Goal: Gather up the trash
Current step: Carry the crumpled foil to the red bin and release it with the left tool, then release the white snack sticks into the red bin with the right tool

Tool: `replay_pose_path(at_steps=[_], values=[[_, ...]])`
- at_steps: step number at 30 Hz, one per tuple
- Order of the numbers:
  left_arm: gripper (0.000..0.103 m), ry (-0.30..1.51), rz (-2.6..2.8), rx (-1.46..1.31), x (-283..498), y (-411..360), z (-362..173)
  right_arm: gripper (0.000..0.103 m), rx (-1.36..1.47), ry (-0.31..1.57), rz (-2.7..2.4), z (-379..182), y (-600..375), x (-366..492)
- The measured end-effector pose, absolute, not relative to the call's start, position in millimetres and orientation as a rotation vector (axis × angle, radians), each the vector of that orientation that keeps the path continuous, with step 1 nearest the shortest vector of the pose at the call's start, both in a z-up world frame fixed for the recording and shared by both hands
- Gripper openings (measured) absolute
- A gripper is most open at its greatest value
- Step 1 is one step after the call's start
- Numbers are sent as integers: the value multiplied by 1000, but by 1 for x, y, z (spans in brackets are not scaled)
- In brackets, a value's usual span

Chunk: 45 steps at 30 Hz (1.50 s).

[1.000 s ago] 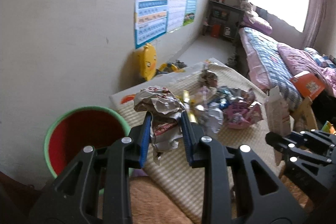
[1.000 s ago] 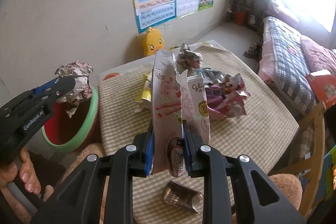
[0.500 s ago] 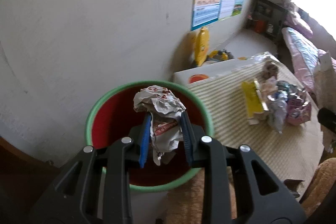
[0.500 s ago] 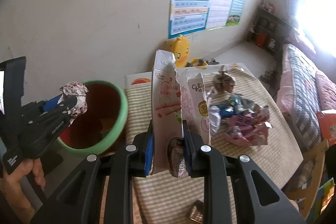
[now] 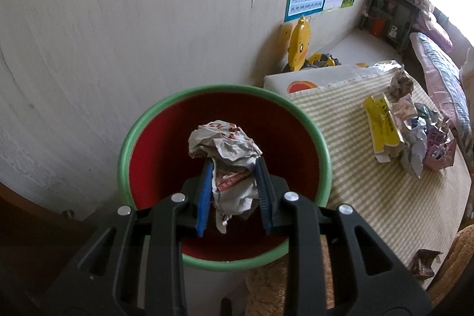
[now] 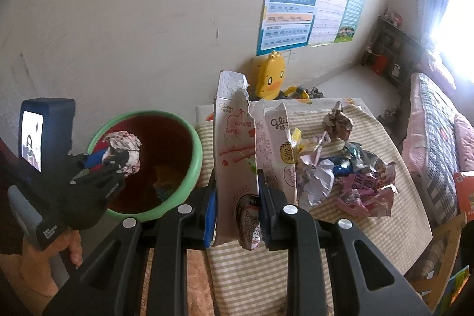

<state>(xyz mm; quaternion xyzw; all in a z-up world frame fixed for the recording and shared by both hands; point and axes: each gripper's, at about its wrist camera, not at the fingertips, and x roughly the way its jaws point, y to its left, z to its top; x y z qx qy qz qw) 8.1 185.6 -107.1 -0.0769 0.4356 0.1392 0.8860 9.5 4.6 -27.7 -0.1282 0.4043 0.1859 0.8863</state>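
My left gripper (image 5: 234, 179) is shut on a crumpled paper wrapper (image 5: 228, 151) and hangs over the mouth of the red bin with a green rim (image 5: 222, 91). The right wrist view shows that same gripper (image 6: 115, 159) and wrapper (image 6: 124, 144) above the bin (image 6: 189, 168). My right gripper (image 6: 237, 197) is shut on a torn white and pink snack box (image 6: 237, 138), held upright over the striped table (image 6: 370, 227). More trash lies on the table: a yellow carton (image 5: 382, 126), a heap of crumpled wrappers (image 6: 349, 176) and a brown paper ball (image 6: 337, 120).
The bin stands between the wall and the table's left end. A yellow duck toy (image 6: 269, 76) leans on the wall under posters (image 6: 299, 8). A bed (image 6: 438, 132) runs along the right. A small foil wrapper (image 5: 423, 262) lies near the table's front edge. A hand (image 6: 71, 248) holds the left gripper.
My left gripper swung left from above the table and sank over the bin, still gripping the wrapper. My right gripper drifted left with the box, bringing the bin closer in its view.
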Motion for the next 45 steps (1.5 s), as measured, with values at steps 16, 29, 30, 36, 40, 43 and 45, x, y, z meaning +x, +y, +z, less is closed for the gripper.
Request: replay_pose_path(at_steps=[16, 29, 30, 36, 40, 43, 45], values=[[64, 886, 369, -176, 2, 207, -107, 22, -105, 931, 570, -52, 53, 49], [64, 877, 424, -168, -11, 224, -101, 44, -60, 943, 653, -58, 86, 74], [64, 876, 424, -169, -12, 224, -101, 48, -60, 935, 652, -56, 84, 74], [64, 868, 405, -161, -12, 216, -94, 49, -66, 919, 625, -45, 63, 71], [64, 858, 378, -160, -11, 204, -86, 50, -81, 912, 571, -38, 28, 66], [64, 851, 327, -166, -9, 189, -80, 53, -74, 929, 505, -33, -16, 62], [66, 847, 287, -152, -8, 173, -77, 58, -81, 941, 465, -34, -42, 57]])
